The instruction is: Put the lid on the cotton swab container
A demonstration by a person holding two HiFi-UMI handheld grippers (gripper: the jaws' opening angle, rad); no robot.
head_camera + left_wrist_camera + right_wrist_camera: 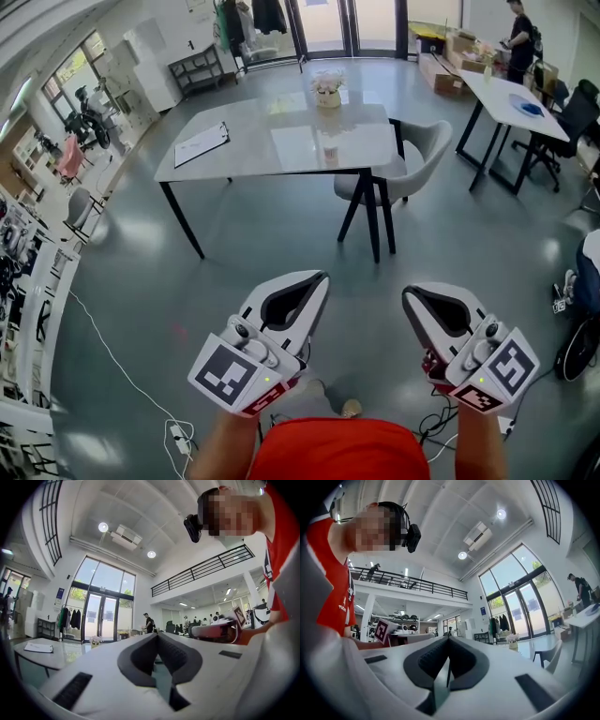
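Note:
Both grippers are held level over the grey floor, well short of the grey table [281,141]. My left gripper [323,275] has its jaws together with nothing in them, and the left gripper view shows the same tips [157,634] meeting. The jaws of my right gripper [406,292] are likewise closed and empty, their tips [448,638] touching in the right gripper view. A small container [329,153] stands near the table's front edge; it is too small to make out a lid.
A pot of flowers [327,91] and a clipboard [202,143] are on the table. A grey chair [412,164] stands at its right end. A cable and power strip [176,433] lie on the floor at left. A person [518,42] stands by a white table [511,103] at the far right.

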